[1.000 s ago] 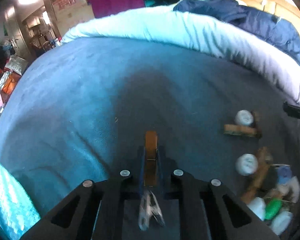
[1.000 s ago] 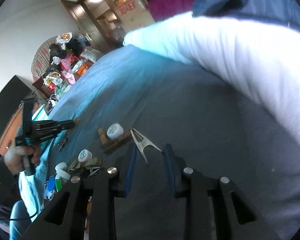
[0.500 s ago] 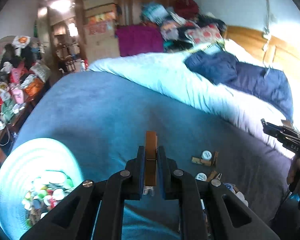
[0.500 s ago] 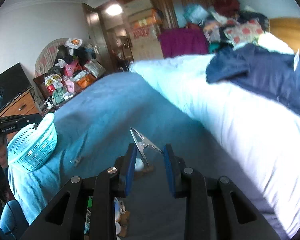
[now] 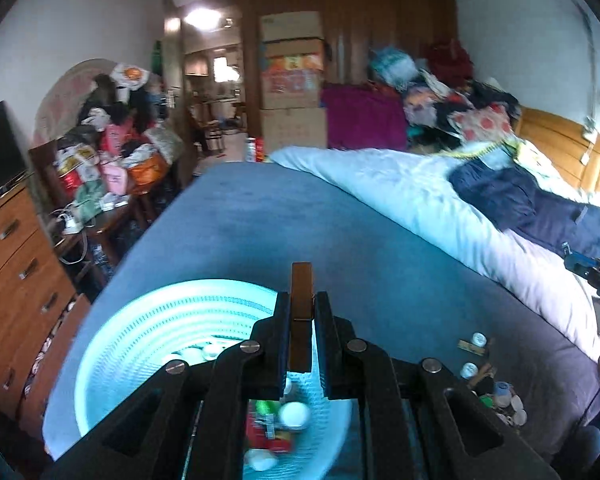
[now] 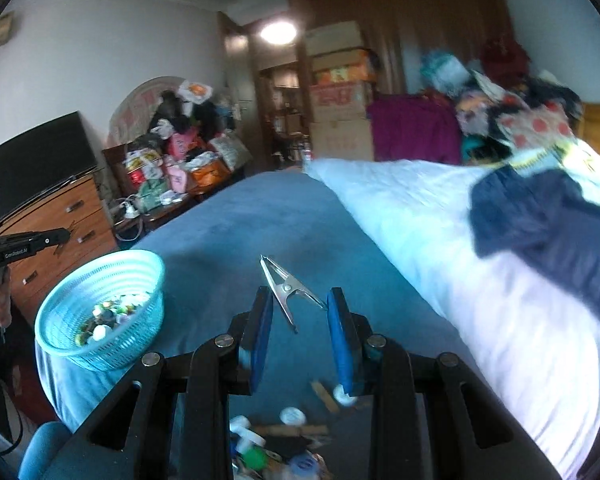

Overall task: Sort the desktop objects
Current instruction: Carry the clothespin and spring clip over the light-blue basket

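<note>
Left gripper (image 5: 302, 322) fingers clamp the upright brown wooden clothespin (image 5: 301, 300) directly above the turquoise perforated plastic basket (image 5: 140, 320) at the bed's (image 5: 300, 220) near-left edge; right gripper (image 6: 300, 322) fingers pinch the silver metal spring clip (image 6: 282, 288), farther away.

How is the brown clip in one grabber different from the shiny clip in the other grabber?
The wooden clothespin is brown, straight and blocky; the metal clip is silvery, thin and pointed. The clothespin stands upright in the left gripper, whose pads sit close together; the metal clip lies slanted across the right gripper, whose pads stand wider. Both are clips, each gripped and lifted above the blue bedcover.
</note>
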